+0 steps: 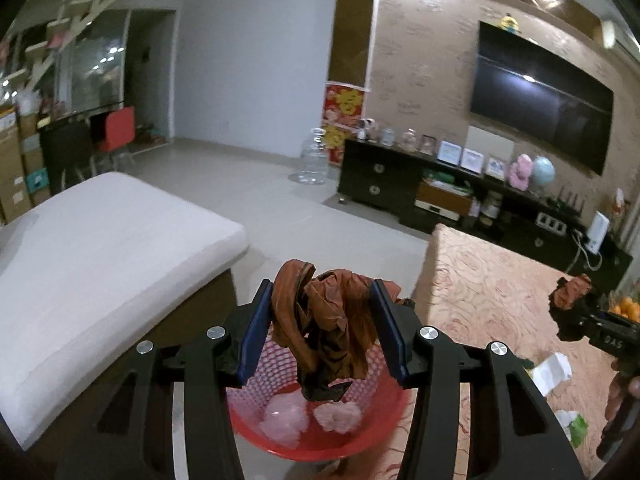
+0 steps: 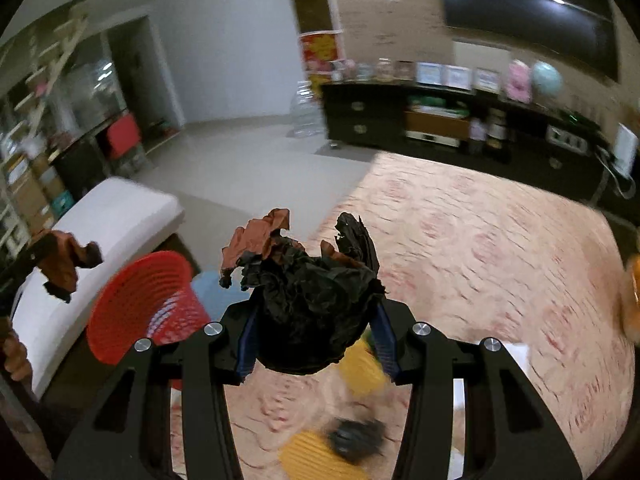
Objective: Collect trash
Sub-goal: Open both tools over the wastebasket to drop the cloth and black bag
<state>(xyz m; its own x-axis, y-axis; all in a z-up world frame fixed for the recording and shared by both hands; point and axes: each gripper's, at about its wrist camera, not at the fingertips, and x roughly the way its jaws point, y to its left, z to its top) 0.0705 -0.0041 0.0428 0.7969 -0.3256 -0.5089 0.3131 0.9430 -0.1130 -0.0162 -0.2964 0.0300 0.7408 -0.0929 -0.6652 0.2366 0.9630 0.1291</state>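
In the left wrist view, a brown crumpled wrapper [image 1: 324, 320] is clamped in the left gripper [image 1: 326, 334] at lower centre, above the red basket [image 1: 360, 436].

In the right wrist view, a black crumpled wad [image 2: 312, 312] is clamped in the right gripper [image 2: 314, 340] at centre, over the table [image 2: 500, 240]; the basket [image 2: 132, 300] is seen at lower left.

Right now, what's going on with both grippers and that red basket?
A person is clearing trash with two handheld grippers. The left gripper is shut on a crumpled brown wrapper, held directly above the red basket, which already holds two pinkish wads. The right gripper is shut on a black crumpled wad over the patterned table, to the right of the basket and not yet over it. More scraps, yellow and dark, lie blurred on the table below it.
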